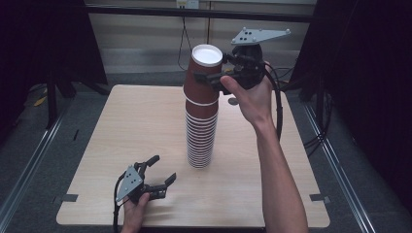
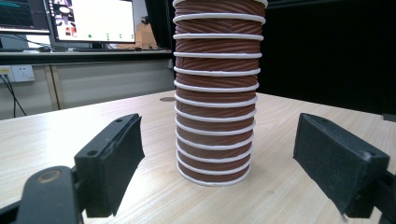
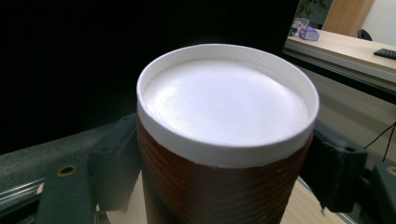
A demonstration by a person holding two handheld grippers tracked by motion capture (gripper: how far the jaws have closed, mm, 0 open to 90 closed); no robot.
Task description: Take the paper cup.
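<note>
From the high view, my right tongs (image 1: 210,77) are clamped on the top cup (image 1: 204,73) of the upturned stack of cups (image 1: 200,131), which stands mid-surface (image 1: 121,126). That cup sits raised and a little tilted, so I judge it half lifted, not yet clear. My left tongs (image 1: 163,171) rest low near the front edge, jaws spread, holding nothing.

In the left gripper view, the stack (image 2: 215,93) stands between my wide jaws but well ahead of them, untouched.

In the right gripper view, both pads press the top cup's (image 3: 224,140) brown sides just under its white base. Freeing it and setting it down remain.
</note>
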